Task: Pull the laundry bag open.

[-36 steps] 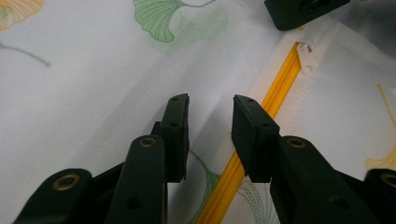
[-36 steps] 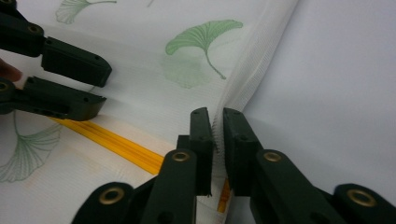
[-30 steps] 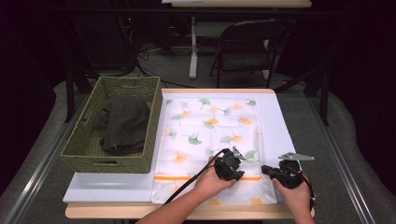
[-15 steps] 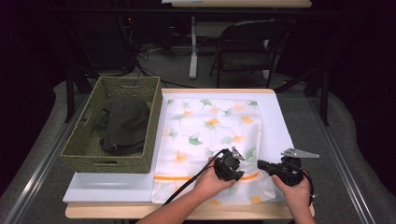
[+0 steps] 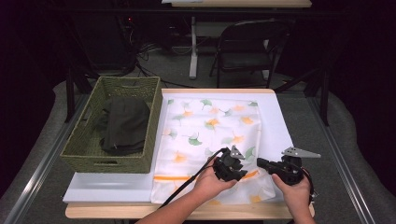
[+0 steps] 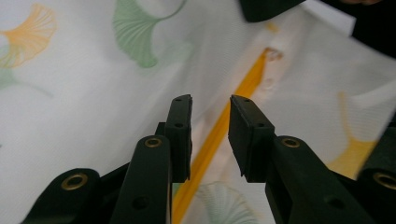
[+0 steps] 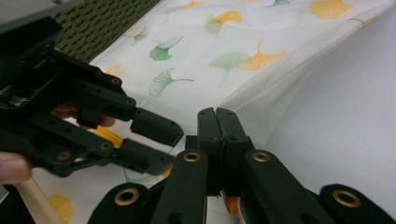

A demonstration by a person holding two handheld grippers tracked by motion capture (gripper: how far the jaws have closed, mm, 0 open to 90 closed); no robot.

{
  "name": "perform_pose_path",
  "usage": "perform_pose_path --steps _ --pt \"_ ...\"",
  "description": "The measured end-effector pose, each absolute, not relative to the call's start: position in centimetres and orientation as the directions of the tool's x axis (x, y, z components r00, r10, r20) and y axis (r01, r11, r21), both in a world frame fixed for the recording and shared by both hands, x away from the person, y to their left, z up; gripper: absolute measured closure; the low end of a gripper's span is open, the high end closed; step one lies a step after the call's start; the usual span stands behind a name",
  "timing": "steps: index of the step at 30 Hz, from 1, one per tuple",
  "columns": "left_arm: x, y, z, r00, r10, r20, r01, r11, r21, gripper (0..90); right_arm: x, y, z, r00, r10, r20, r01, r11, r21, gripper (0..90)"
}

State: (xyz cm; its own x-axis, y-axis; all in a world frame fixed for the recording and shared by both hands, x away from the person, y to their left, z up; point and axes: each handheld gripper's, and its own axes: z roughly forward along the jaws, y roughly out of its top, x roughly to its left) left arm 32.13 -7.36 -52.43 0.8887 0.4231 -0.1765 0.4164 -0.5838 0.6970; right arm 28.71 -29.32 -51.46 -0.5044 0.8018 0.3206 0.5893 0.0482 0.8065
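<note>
Near the front edge of the tabletop, the right gripper (image 5: 262, 163) is lying low over the front right part of a white mesh laundry bag printed with green and orange ginkgo leaves (image 5: 210, 130). Its jaws are pressing flat together; the right gripper view is showing their tips (image 7: 217, 114) at a raised fold of the mesh, though whether cloth is pinched between them I cannot tell. Just beside it, the left gripper (image 5: 236, 169) is pointing down at the bag's orange zipper (image 6: 219, 135). Its jaws have just been closing and are standing a little apart, with the zipper line running under the gap and the pads (image 6: 180, 135) not pressing on it.

The left gripper view is revealing the fine, translucent weave and the glossy zipper tape, detail that the high view is blurring into an orange stripe (image 5: 175, 178). The bag is lying flat on a white sheet (image 5: 280, 121) covering the tabletop, reaching from the front edge almost to the back edge.

Farther back, along the left edge, a rectangular green woven basket (image 5: 79, 151) is holding a dark folded garment (image 5: 122, 122).
</note>
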Motion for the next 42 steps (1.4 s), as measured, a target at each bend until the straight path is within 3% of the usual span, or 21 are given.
perform_pose_path --steps 2,3,8,27,28,34,42 --pt "32.1 -7.4 -52.4 0.889 0.423 -0.177 0.416 -0.584 0.697 69.6 28.7 -29.3 -51.5 -0.504 0.802 0.321 0.589 0.048 0.806 89.9" --pt "31.2 -8.3 -52.0 0.914 0.367 -0.171 0.374 -0.604 0.704 69.6 28.7 -29.3 -51.5 -0.504 0.802 0.321 0.589 0.048 0.806 89.9" --pt "31.4 -8.8 -52.3 0.917 0.353 -0.189 0.378 -0.61 0.697 68.9 28.6 -29.1 -51.3 -0.511 0.796 0.325 0.58 0.04 0.813 89.9" --pt "31.6 -9.4 -52.8 0.903 0.364 -0.227 0.409 -0.571 0.712 74.0 28.4 -28.4 -51.1 -0.526 0.785 0.326 0.566 0.037 0.824 90.0" --pt "31.6 -9.4 -52.8 0.903 0.364 -0.227 0.409 -0.571 0.712 79.8 28.4 -28.4 -51.1 -0.526 0.785 0.326 0.566 0.037 0.824 90.0" --pt "31.5 -9.2 -52.8 0.908 0.351 -0.229 0.402 -0.571 0.716 86.7 28.4 -28.6 -51.2 -0.518 0.792 0.323 0.565 0.033 0.825 90.0" --pt "31.3 -9.0 -52.8 0.914 0.343 -0.215 0.385 -0.572 0.724 89.8 28.3 -28.6 -51.2 -0.524 0.79 0.319 0.559 0.037 0.828 90.0"
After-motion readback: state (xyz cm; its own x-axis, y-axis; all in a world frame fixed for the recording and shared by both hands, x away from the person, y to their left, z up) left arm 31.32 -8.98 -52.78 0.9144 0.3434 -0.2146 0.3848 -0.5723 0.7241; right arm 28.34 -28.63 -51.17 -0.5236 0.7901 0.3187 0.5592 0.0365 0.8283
